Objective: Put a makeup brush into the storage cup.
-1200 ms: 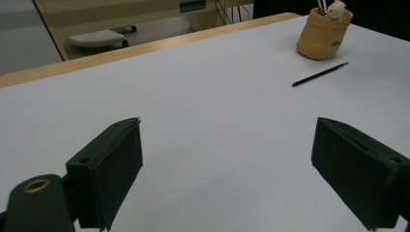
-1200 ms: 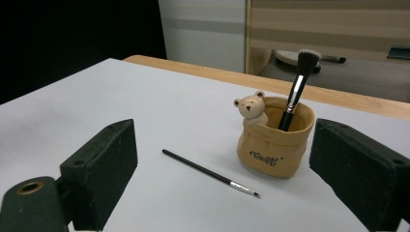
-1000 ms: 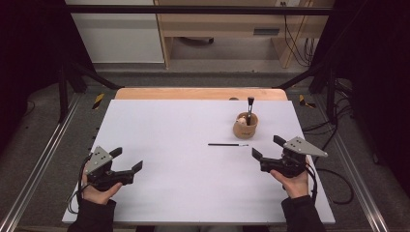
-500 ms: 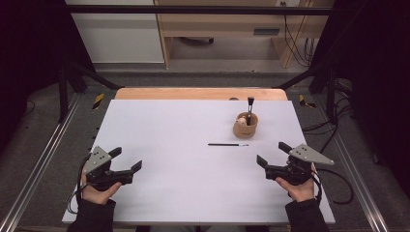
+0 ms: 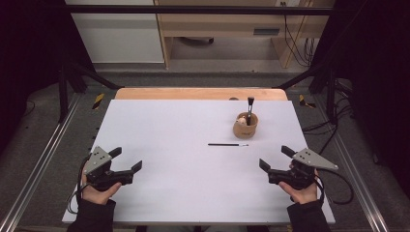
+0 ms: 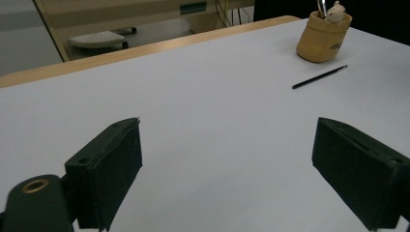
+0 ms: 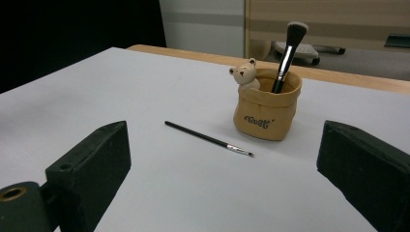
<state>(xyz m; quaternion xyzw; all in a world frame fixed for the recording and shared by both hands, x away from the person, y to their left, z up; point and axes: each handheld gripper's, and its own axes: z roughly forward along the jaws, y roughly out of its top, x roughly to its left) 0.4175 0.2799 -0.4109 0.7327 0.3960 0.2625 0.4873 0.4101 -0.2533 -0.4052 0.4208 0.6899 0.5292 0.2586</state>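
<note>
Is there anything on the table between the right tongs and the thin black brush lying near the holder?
No. In the right gripper view, only bare white table lies between the right tongs and the thin brush; the high view agrees.

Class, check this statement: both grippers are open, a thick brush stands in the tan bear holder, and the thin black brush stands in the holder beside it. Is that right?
Not quite. The thin black brush lies flat on the table in front of the tan bear holder, as the right gripper view shows. The thick brush does stand inside, and the left gripper and right gripper are open.
</note>
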